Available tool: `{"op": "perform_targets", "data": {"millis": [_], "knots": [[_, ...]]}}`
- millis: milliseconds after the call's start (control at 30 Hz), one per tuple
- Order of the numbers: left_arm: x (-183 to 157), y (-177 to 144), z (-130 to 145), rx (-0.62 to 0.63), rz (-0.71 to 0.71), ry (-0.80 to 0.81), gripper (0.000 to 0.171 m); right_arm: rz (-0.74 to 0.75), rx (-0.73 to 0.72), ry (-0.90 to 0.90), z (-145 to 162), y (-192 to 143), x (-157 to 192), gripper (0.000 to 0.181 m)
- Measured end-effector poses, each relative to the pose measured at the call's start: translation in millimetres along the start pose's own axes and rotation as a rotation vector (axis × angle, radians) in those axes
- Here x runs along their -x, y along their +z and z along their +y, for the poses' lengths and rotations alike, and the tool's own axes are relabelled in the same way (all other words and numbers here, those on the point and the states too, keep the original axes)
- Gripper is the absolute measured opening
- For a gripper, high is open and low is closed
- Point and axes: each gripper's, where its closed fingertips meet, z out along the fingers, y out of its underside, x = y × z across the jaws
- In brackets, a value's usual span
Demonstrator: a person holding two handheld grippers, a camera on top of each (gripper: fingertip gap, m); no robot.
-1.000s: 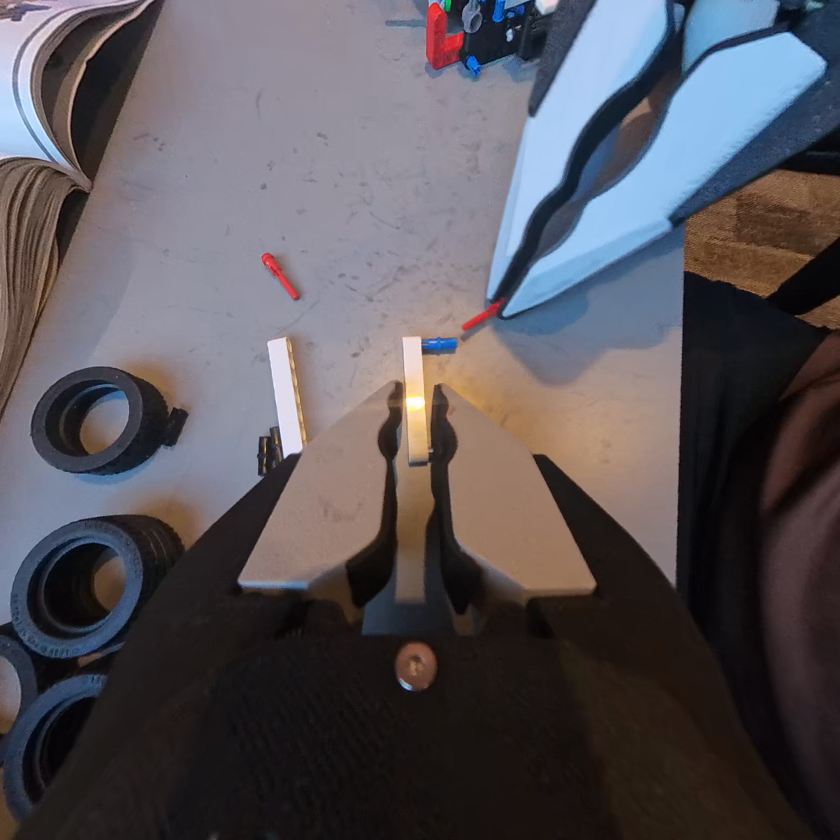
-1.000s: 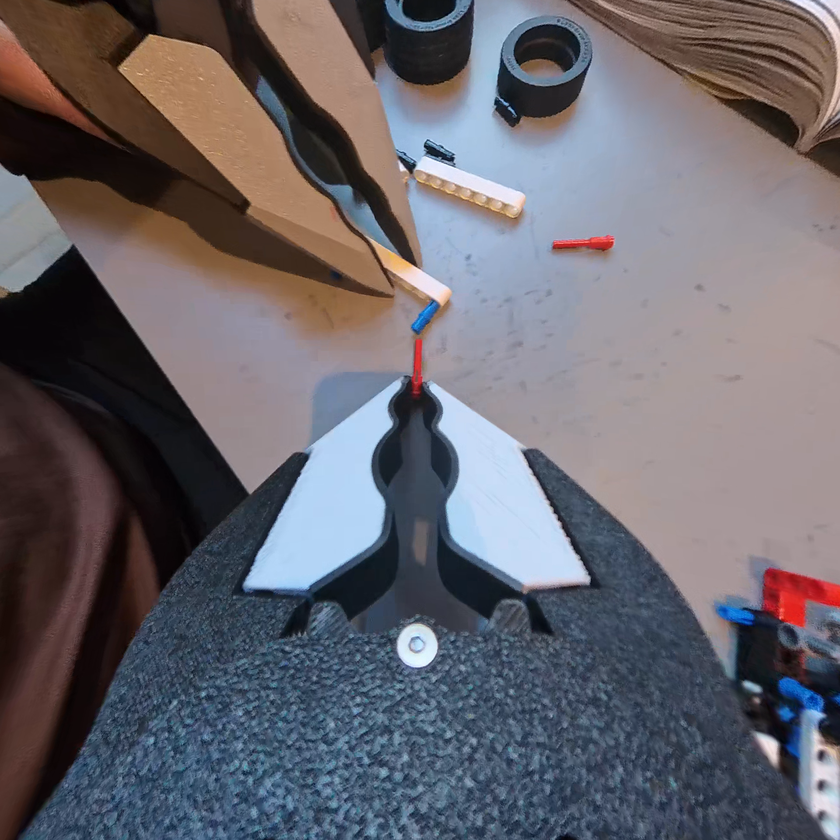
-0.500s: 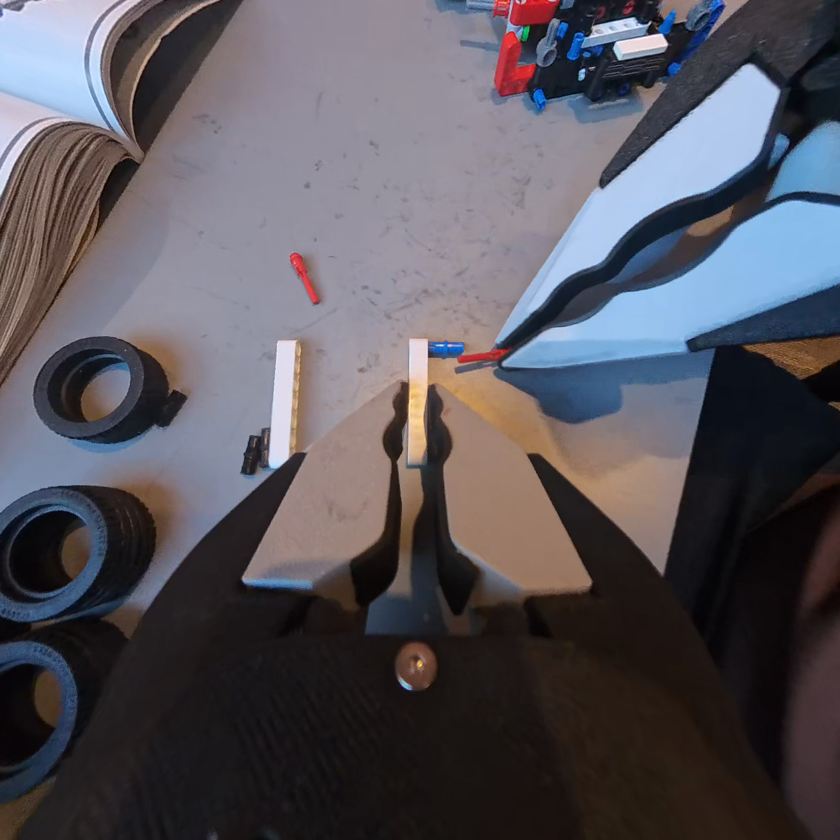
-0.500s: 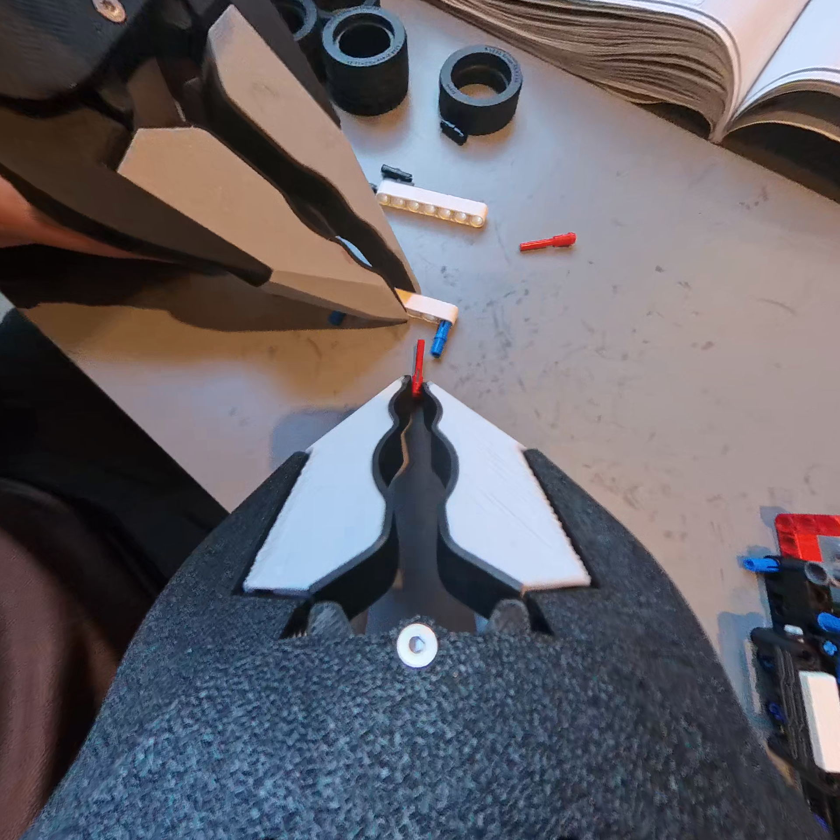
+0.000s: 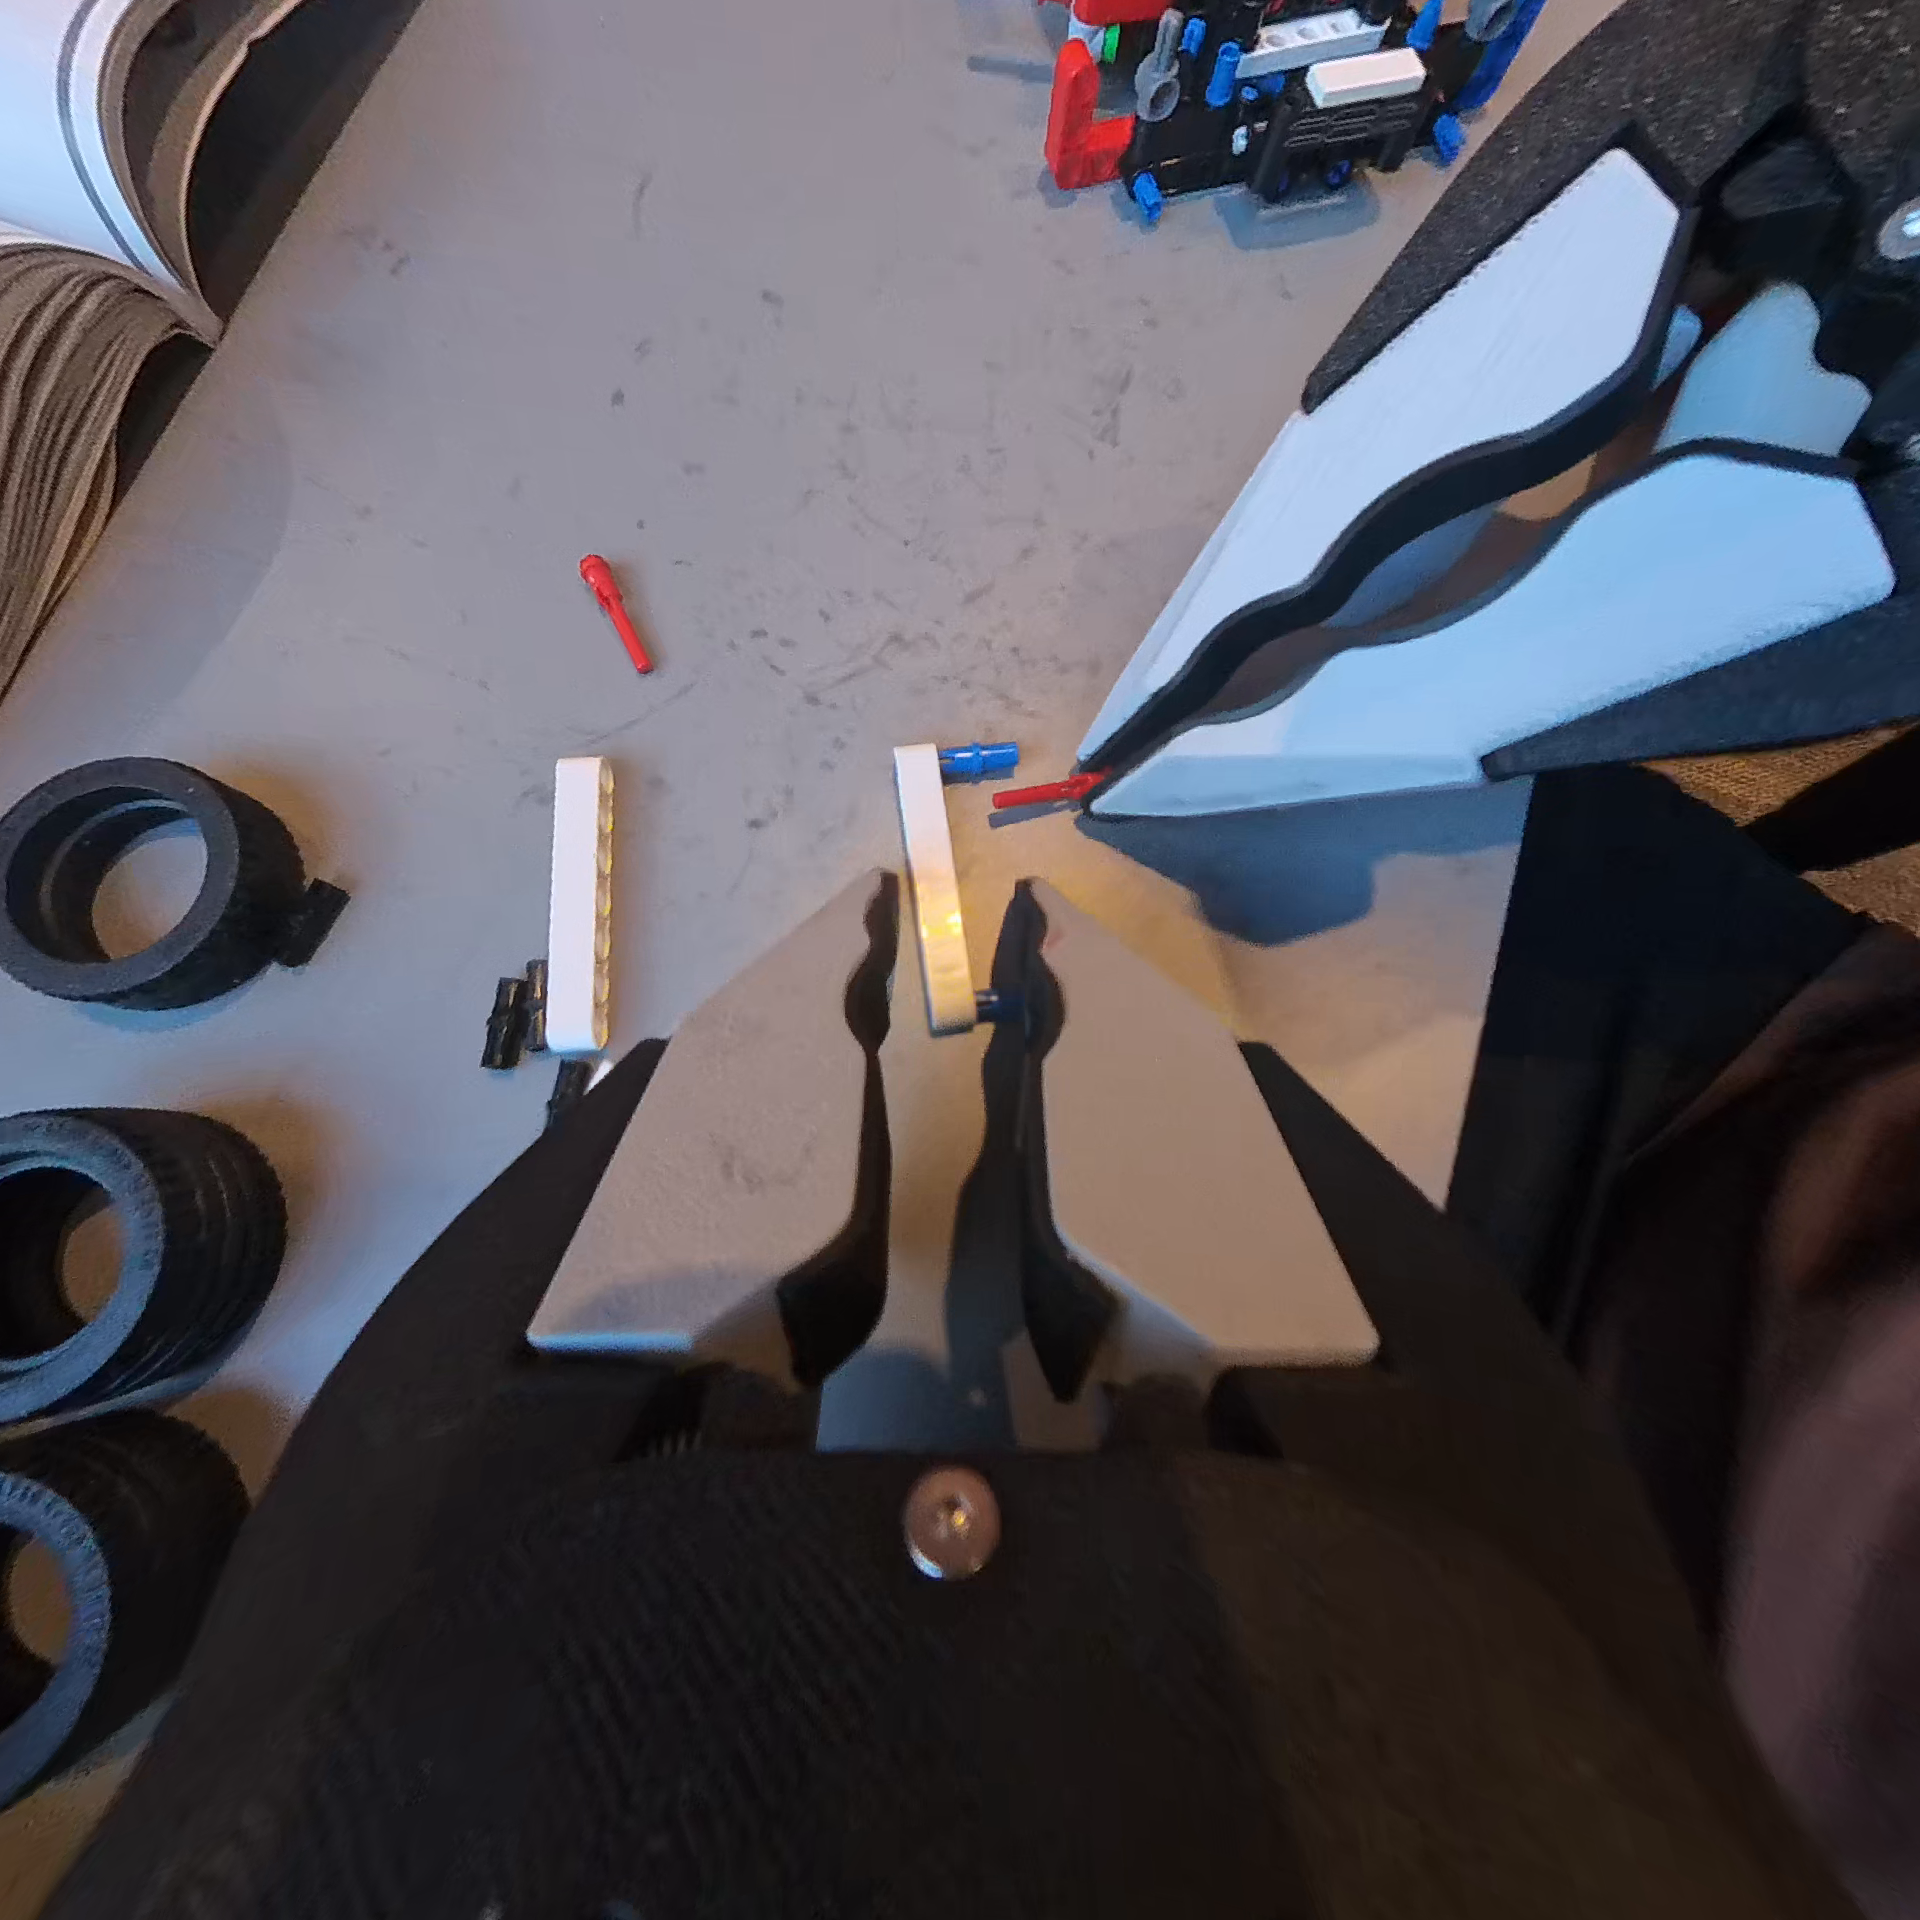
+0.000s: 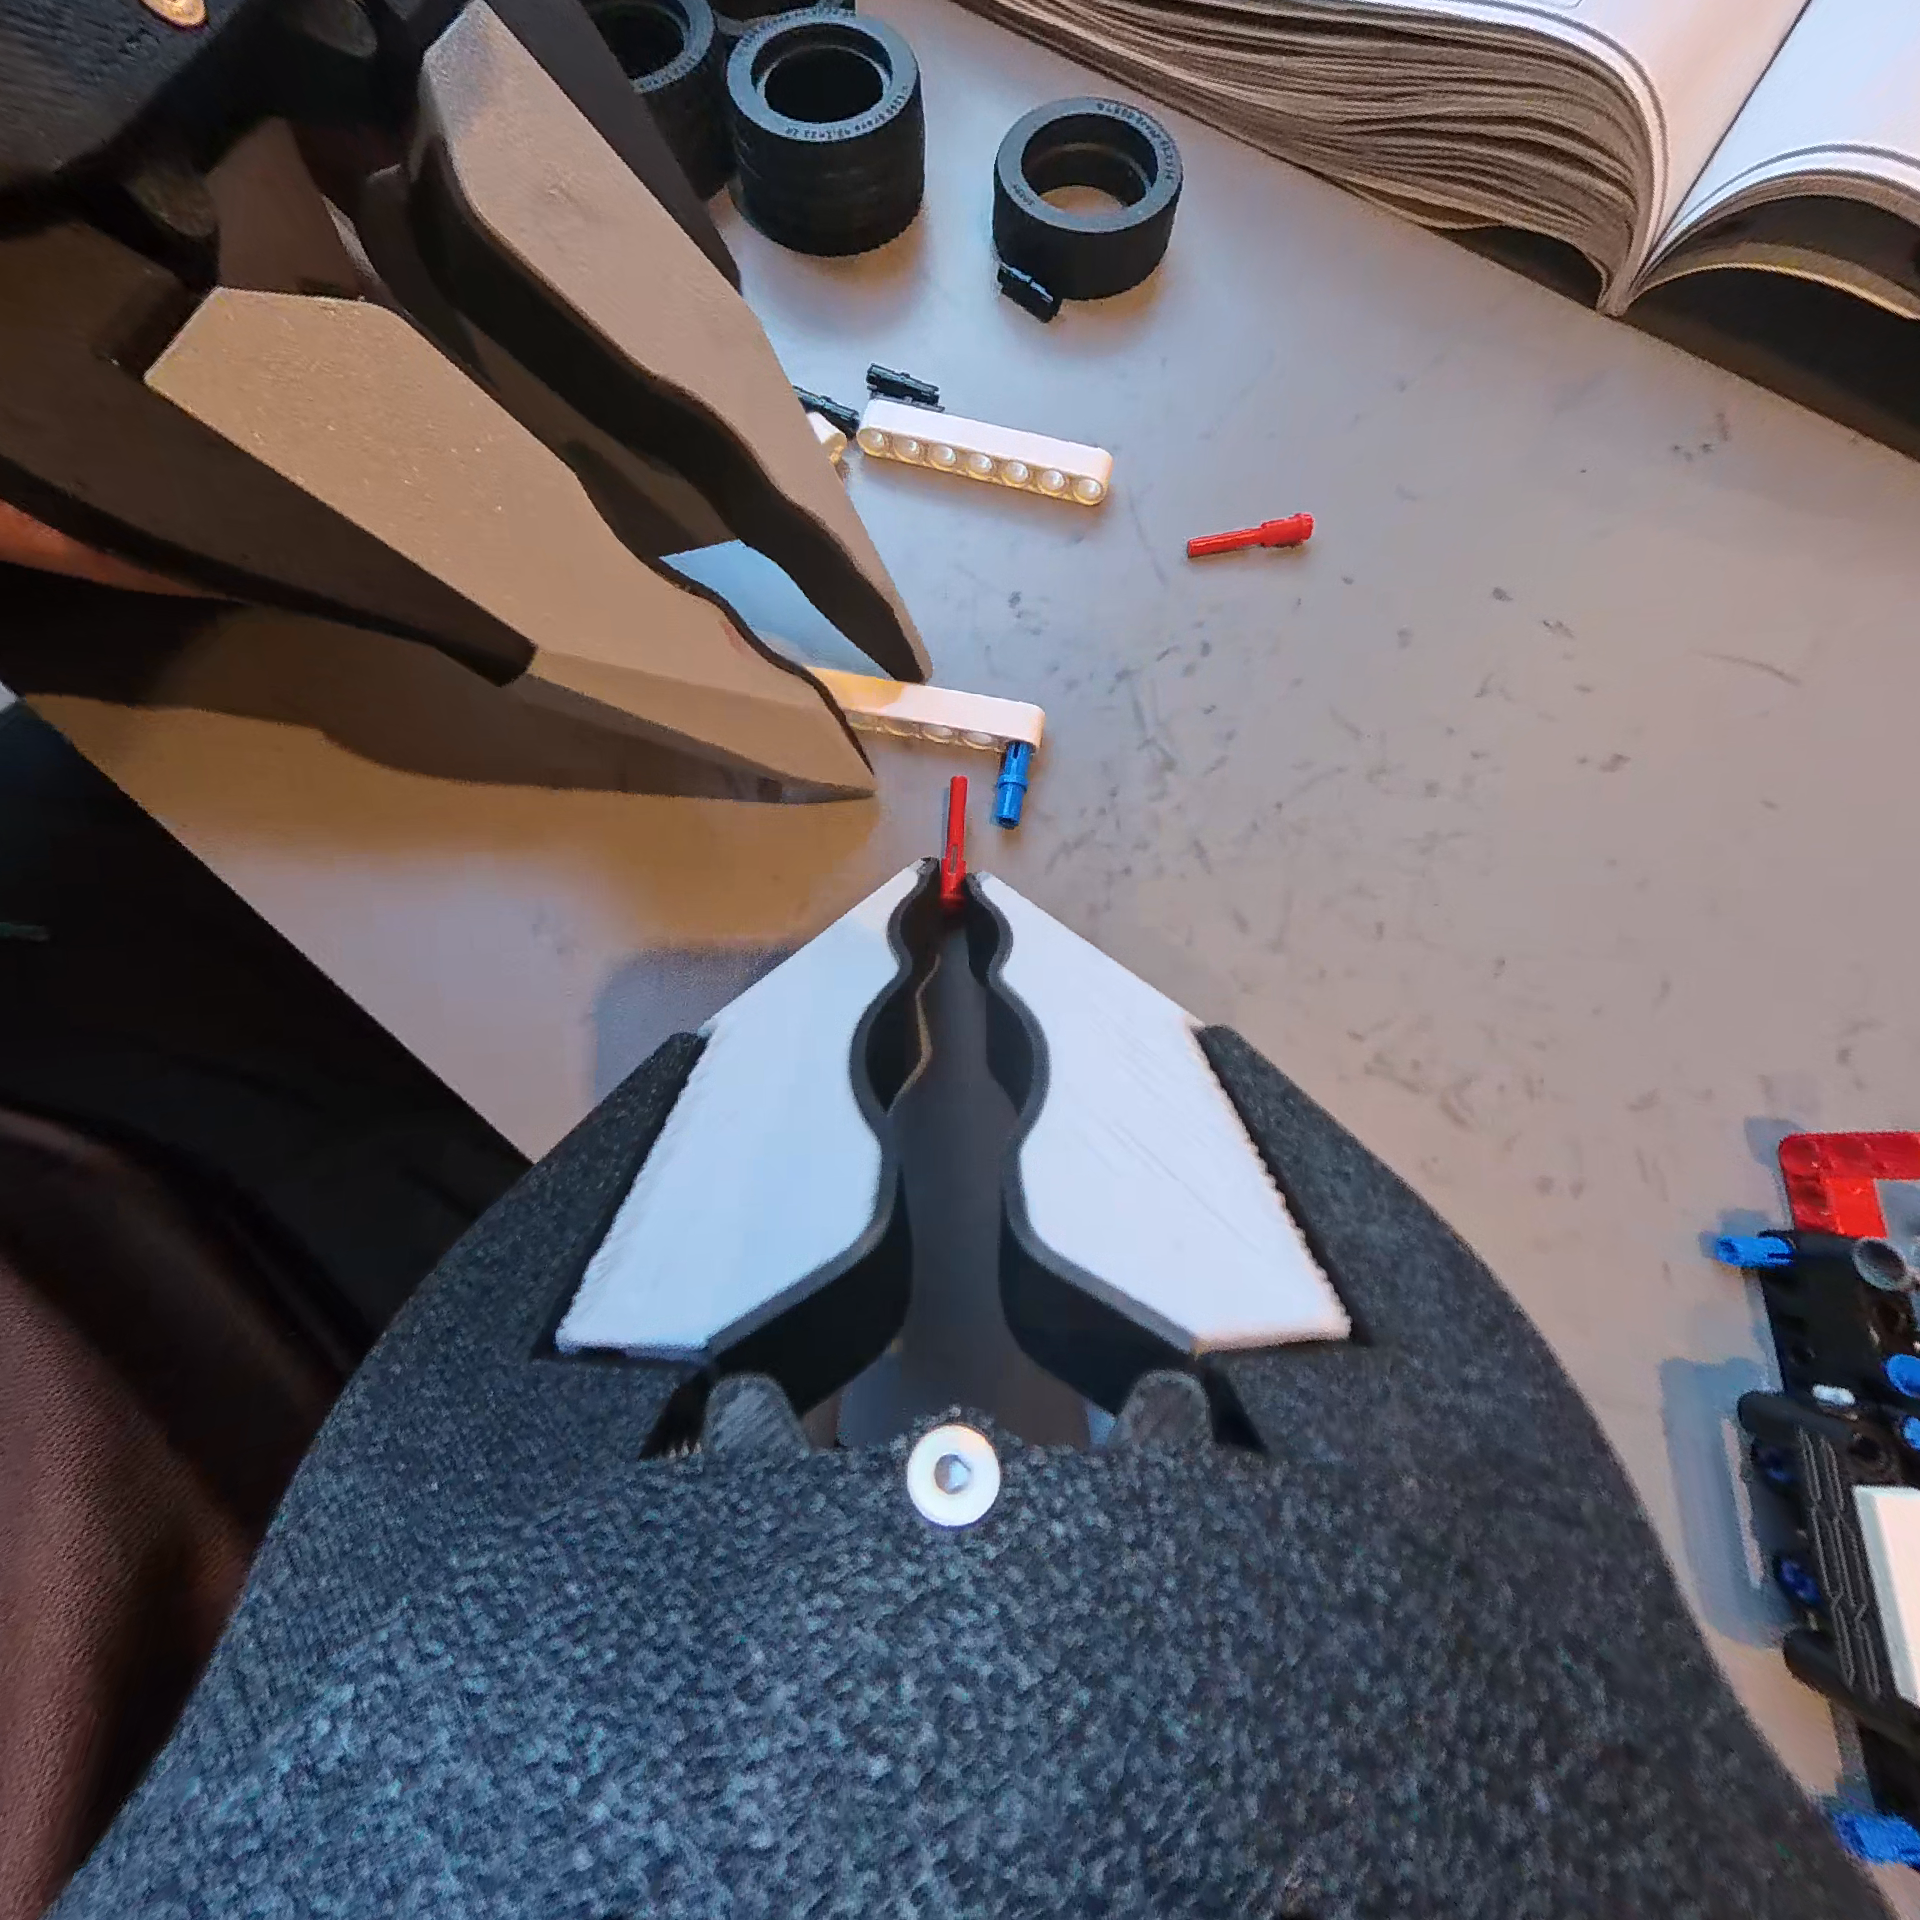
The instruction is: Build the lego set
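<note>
Left gripper (image 5: 951, 894) is low over the table, pointing away from the person, with its two grey fingers (image 5: 748, 1122) spread apart and a clear gap between the tips. The white beam (image 5: 932, 894) sits inside that gap, nearer the right-hand finger (can't tell if that pad is actually touching it). Right gripper (image 6: 948, 878) comes in from the right side, angled toward the left one's tips, its white fingers (image 6: 1122, 1132) pinched together on the end of a small red pin (image 6: 953, 831) that sticks straight out past the tips. The two grippers' tips are close but not touching.
</note>
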Motion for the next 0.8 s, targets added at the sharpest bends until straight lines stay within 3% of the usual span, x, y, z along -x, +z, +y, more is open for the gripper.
{"op": "perform_targets", "data": {"millis": [467,800], "knots": [[10,-5,3,-0.023,0.004,0.052,0.021,0.006,-0.04,-0.004,-2,0,3,0.004],[7,1,-1,-0.012,0.027,0.077,0.006,0.058,-0.019,-0.062,-2,2,5,0.004]]}}
